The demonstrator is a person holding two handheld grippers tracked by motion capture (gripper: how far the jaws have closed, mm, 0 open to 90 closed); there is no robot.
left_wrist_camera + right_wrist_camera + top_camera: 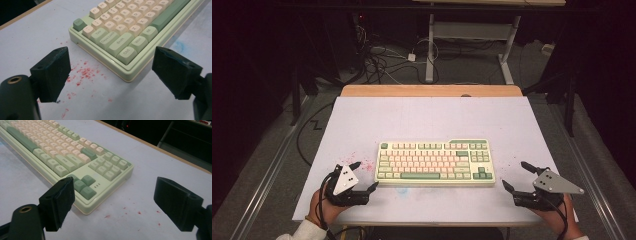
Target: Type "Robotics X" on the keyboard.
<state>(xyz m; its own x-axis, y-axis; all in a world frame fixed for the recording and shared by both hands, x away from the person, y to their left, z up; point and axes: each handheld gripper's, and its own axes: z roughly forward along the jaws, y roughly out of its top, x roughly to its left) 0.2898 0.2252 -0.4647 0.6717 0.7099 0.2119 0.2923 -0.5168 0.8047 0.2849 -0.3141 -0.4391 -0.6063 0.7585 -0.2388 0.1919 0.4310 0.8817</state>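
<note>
A pale green keyboard with cream and green keys lies flat at the middle of the white table top. My left gripper sits just off its near left corner, open and empty. In the left gripper view the keyboard's corner with the Ctrl key lies between and beyond the two black pads, and the left gripper holds nothing. My right gripper rests off the near right corner, open too. The right gripper view shows the keyboard's arrow-key corner ahead of the wide-apart right gripper.
Red speckles stain the white surface left of the keyboard, and a few red dots lie by its right corner. A faint blue smudge marks the near side. A wooden strip edges the far side; cables lie on the floor beyond.
</note>
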